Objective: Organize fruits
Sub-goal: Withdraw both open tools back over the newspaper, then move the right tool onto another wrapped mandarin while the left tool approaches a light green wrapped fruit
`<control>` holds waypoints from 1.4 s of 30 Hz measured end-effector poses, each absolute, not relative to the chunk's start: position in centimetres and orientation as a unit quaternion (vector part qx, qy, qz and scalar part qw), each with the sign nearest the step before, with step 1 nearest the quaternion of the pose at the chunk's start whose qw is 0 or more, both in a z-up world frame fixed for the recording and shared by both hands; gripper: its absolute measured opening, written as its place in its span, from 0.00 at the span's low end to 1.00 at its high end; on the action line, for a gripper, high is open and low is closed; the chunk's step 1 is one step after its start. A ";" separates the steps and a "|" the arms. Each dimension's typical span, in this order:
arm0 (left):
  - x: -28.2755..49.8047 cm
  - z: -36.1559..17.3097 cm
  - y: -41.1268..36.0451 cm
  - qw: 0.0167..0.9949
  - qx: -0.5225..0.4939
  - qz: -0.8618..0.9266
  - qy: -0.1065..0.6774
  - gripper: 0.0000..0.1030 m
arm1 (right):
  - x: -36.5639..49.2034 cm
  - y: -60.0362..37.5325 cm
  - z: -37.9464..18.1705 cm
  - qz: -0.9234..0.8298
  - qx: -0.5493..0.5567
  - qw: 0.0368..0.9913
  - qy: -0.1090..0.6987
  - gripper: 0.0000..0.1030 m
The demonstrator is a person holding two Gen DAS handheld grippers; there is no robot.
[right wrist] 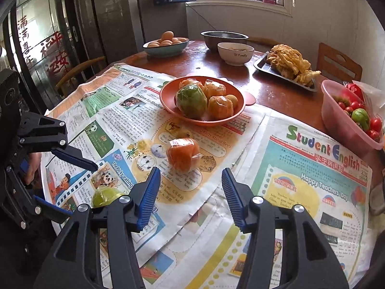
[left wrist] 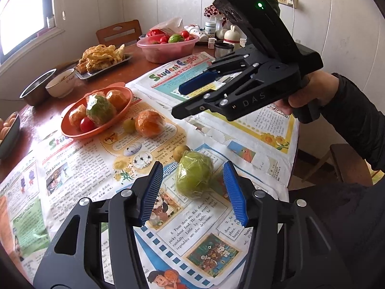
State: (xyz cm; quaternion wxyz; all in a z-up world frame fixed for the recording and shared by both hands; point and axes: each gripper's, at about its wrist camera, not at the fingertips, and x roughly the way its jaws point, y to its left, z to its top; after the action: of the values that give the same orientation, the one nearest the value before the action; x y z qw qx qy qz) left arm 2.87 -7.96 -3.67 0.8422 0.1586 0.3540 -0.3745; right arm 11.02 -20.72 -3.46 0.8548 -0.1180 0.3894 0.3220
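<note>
A green fruit in plastic wrap (left wrist: 194, 177) lies on the newspaper between the open blue fingers of my left gripper (left wrist: 193, 172), not gripped; it also shows in the right wrist view (right wrist: 105, 198). A small yellow-green fruit (left wrist: 181, 151) lies just behind it. An orange plate (left wrist: 72, 132) holds wrapped oranges, a wrapped green fruit (left wrist: 100, 109) and a cherry tomato. A wrapped orange (left wrist: 149, 123) and a small green fruit (left wrist: 129, 125) lie beside the plate. My right gripper (right wrist: 191, 177) is open and empty, above the paper near that wrapped orange (right wrist: 182, 154).
A pink bowl (left wrist: 168, 50) of tomatoes stands at the back, a tray of fried food (left wrist: 103, 59), a white bowl (left wrist: 61, 84), a steel bowl (left wrist: 36, 89) and a bowl of eggs (right wrist: 166, 43) stand around. A chair (left wrist: 120, 32) stands behind the table.
</note>
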 end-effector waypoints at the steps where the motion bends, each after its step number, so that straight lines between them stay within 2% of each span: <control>1: 2.9 -3.8 -7.9 0.842 0.160 -0.374 0.355 0.43 | 11.1 -20.6 -3.5 0.324 -0.117 0.854 0.389 0.51; 42: 3.8 -5.8 -8.2 0.832 0.151 -0.387 0.368 0.45 | 13.7 -17.0 -5.5 0.346 -0.136 0.835 0.405 0.59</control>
State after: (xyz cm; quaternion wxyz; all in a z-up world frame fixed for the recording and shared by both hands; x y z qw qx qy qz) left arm 3.84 -8.17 -5.85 0.8319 0.1510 0.3683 -0.3868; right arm 13.69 -17.00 -5.48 0.8353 -0.1361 0.4053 0.3457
